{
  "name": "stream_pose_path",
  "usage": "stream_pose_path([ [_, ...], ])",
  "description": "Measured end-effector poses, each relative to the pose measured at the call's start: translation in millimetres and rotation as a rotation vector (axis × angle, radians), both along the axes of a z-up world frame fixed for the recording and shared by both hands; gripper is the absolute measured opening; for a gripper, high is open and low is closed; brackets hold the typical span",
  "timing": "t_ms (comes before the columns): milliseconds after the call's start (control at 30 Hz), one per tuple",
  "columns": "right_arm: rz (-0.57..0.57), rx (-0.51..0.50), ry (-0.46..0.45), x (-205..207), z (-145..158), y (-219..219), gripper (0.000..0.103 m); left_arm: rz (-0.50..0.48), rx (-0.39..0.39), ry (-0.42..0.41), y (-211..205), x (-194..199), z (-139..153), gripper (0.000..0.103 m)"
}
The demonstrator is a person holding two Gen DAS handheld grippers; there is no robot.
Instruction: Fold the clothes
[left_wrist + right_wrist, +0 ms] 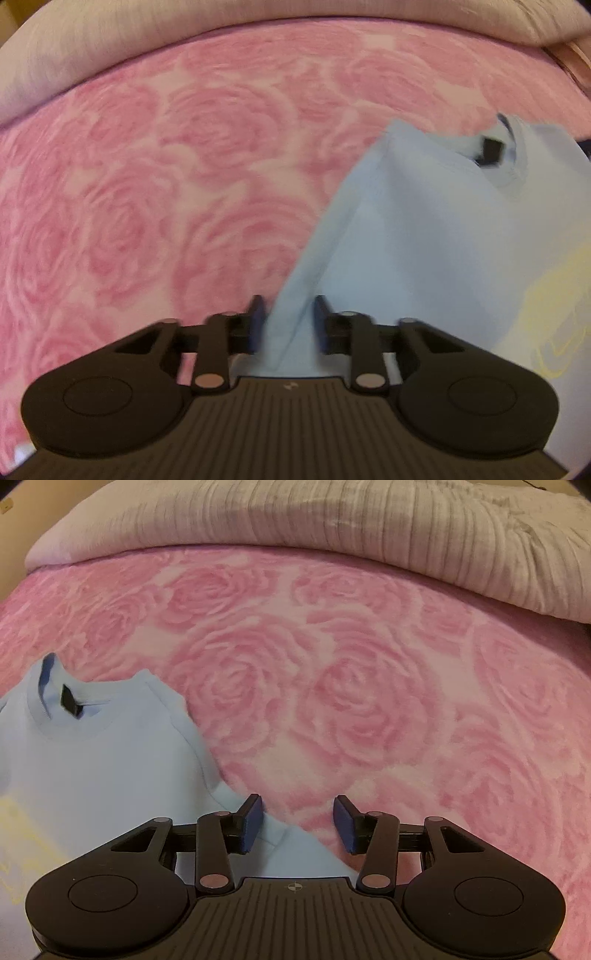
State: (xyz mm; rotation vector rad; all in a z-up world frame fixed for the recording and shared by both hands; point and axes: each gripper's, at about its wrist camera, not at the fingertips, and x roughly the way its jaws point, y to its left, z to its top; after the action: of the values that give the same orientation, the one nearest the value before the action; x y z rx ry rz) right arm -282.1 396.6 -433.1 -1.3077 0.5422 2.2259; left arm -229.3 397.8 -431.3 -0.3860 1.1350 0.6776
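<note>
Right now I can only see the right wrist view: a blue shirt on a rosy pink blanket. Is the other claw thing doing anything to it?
Observer: Yes. The left gripper is shut on a bunched bit of the blue shirt.
Operator: Which bit has it got?
Observer: A fold at the shirt's edge on that side; from the grip the cloth runs as a ridge up to the shoulder beside the collar.
</note>
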Motion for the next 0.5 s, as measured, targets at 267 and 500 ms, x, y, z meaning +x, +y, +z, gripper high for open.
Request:
stream_pose_path([
  [267, -0.024, 0.19, 0.022, 26.4, 41.5, -4.1, 0.001, 0.004, 0.197, -0.07, 19.2, 17.2, 46.7, 0.004],
  [500, -0.118, 0.412, 0.049, 54.1, 85.1, -10.3, 0.001, -0.048, 0.345, -0.16, 39.9, 59.9, 71.0, 0.006],
])
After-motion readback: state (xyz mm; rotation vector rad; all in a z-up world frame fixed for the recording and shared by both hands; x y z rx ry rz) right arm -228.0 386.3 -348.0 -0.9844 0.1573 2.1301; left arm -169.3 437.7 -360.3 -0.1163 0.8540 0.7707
